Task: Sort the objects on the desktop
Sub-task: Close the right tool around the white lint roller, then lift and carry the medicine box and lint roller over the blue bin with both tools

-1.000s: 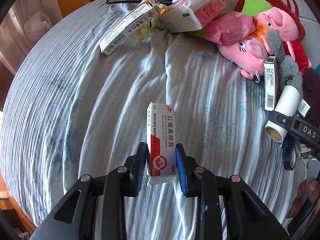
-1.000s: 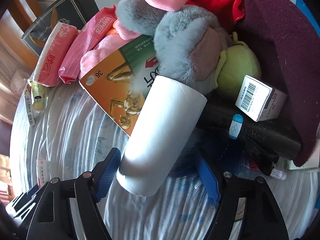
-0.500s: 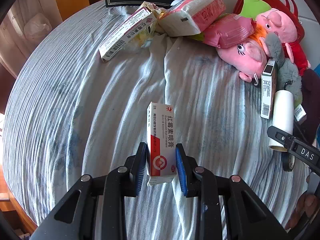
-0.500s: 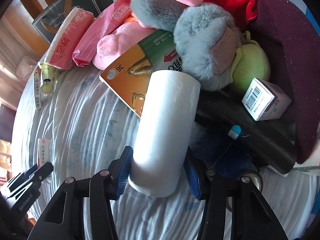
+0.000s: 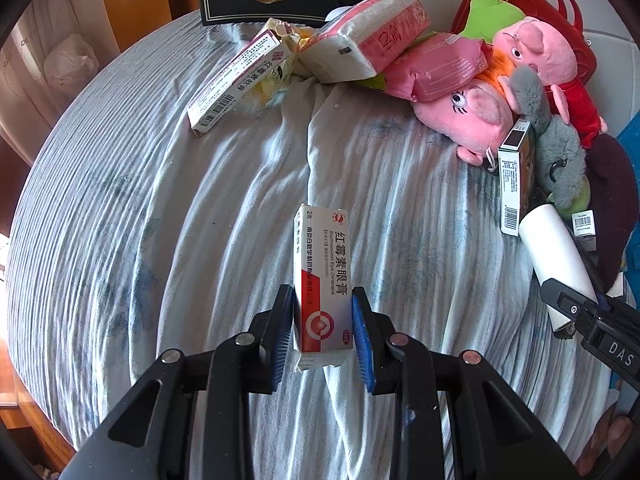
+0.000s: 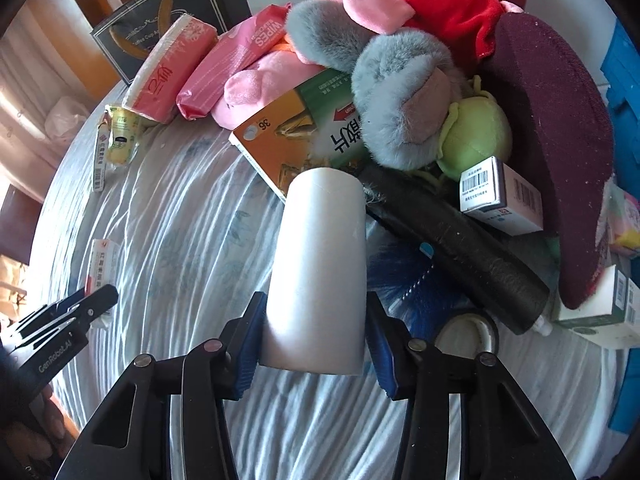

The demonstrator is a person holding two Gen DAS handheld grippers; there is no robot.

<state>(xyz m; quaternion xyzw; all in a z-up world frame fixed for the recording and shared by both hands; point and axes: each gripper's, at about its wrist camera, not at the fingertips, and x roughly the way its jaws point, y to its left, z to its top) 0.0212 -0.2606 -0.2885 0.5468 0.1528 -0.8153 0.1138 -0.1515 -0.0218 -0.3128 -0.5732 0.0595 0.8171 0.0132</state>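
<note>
The left tool (image 5: 322,332) is nearly closed on a small medicine box (image 5: 323,280), white and red. Its blue pads press the two long sides of the lower half of the box, which stands upright and is lifted above the striped cloth (image 5: 160,220) that covers the worktop.

The right tool (image 6: 316,338) has just been closing, and its jaws now clamp a white roll (image 6: 320,264) near its near end. The roll points away toward the heap of things at the far right. Its far end is just beside an orange and green box (image 6: 288,136) and a black tube (image 6: 456,248).

In the heap lie a pink pig toy (image 5: 532,52), a grey plush toy (image 6: 396,104), pink tissue packs (image 5: 376,36) and a dark red hat (image 6: 556,160).
</note>
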